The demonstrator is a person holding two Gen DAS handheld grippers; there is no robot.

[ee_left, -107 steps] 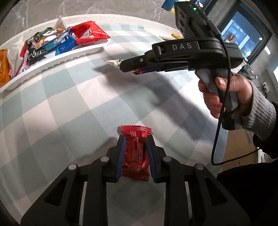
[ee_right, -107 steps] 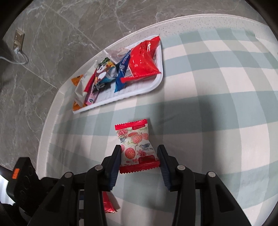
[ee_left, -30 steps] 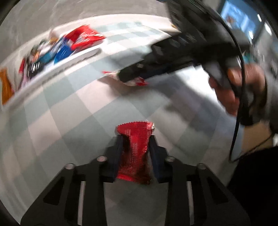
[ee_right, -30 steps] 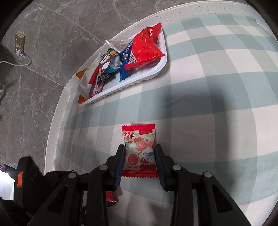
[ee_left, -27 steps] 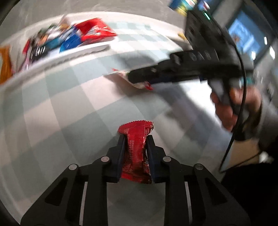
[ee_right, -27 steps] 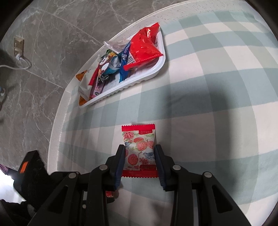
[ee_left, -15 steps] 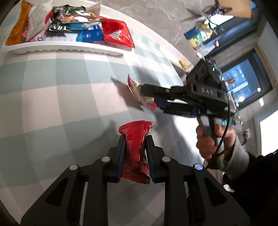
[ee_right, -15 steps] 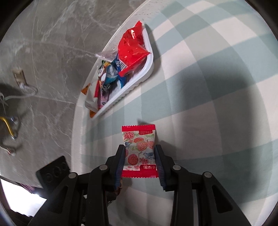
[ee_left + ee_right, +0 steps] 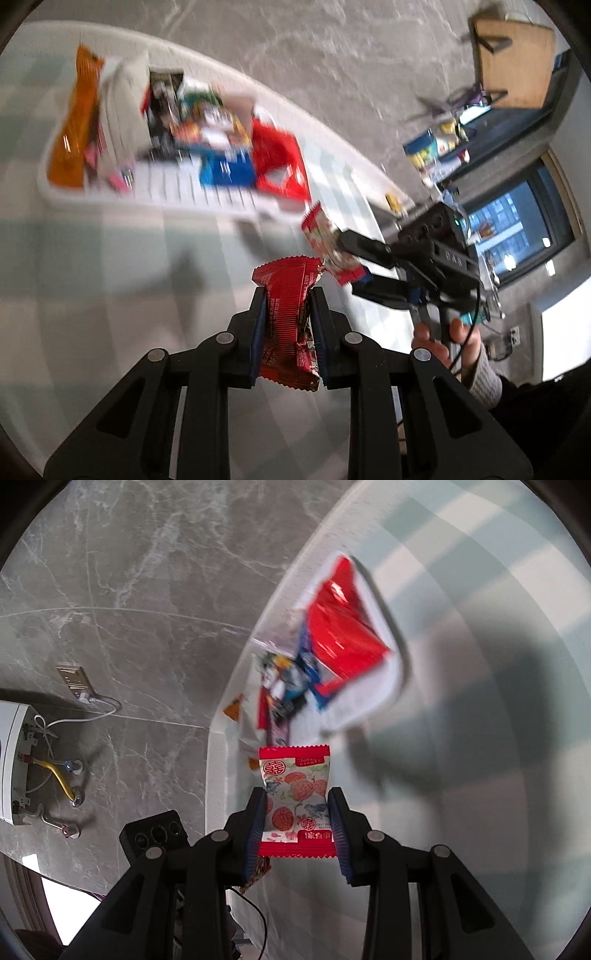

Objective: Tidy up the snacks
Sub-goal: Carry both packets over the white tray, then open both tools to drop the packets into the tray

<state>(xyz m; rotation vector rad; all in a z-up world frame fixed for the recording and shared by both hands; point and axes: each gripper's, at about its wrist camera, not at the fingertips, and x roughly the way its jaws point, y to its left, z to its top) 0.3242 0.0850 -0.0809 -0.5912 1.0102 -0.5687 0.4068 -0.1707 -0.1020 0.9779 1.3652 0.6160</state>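
Note:
My left gripper (image 9: 287, 295) is shut on a crinkled red snack packet (image 9: 288, 314), held in the air above the checked tablecloth. My right gripper (image 9: 297, 801) is shut on a white packet with red fruit print (image 9: 295, 797), also lifted. That packet (image 9: 325, 243) and the right gripper (image 9: 369, 258) show in the left wrist view, just right of my red packet. The white tray (image 9: 229, 201) holding several snacks lies beyond both grippers; in the right wrist view the tray (image 9: 391, 672) sits just past the held packet.
A large red bag (image 9: 279, 164), a blue pack (image 9: 227, 171) and an orange pack (image 9: 74, 125) lie in the tray. The round table's edge (image 9: 218, 760) drops to a marble floor. A hand (image 9: 454, 339) in a grey sleeve holds the right gripper. A socket with a cable (image 9: 79, 685) is on the floor.
Both grippers lifted their packets off the cloth and swung toward the tray, rolling as they went. The tray is now much nearer in both views.

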